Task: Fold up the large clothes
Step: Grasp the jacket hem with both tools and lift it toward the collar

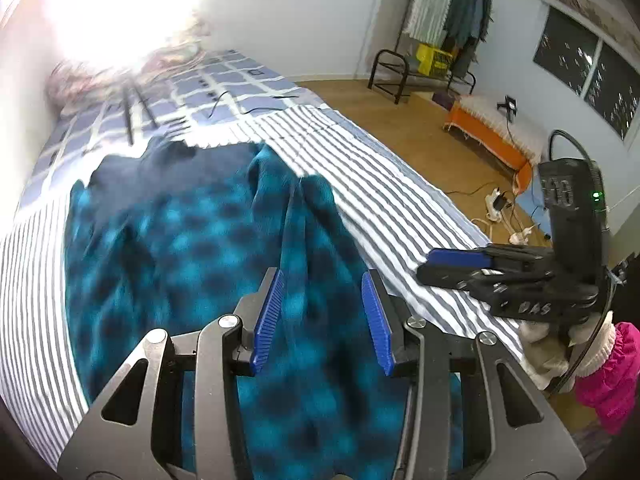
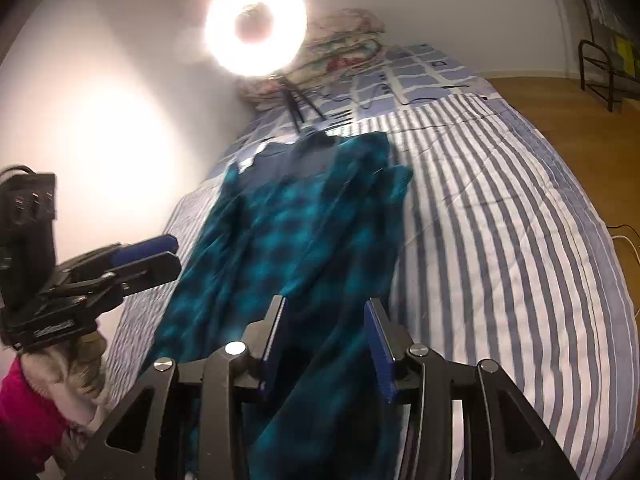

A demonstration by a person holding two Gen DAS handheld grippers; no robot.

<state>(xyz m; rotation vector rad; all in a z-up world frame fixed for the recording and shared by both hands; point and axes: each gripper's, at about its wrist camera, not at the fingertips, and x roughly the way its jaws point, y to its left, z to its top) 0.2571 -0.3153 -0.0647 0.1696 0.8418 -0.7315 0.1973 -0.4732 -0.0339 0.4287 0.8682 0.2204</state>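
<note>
A large teal and dark blue checked garment (image 1: 180, 240) lies lengthwise on the striped bed cover (image 1: 380, 184), with folds running along it. In the left wrist view my left gripper (image 1: 322, 280) hovers over the near part of the cloth, open, nothing pressed between its blue pads. My right gripper (image 1: 452, 264) shows at the right over the striped cover, held by a hand in a pink sleeve. In the right wrist view the right gripper (image 2: 326, 306) is open above the garment (image 2: 304, 232), pads apart and bare. The left gripper (image 2: 160, 256) shows at the left edge.
A bright ring light (image 2: 256, 24) on a tripod stands at the head of the bed beside a pile of bedding (image 2: 344, 44). Cables (image 1: 224, 100) lie on the checked sheet. Wooden floor (image 1: 400, 120), an orange bench (image 1: 488, 132) and a clothes rack (image 1: 452, 12) are beyond the bed.
</note>
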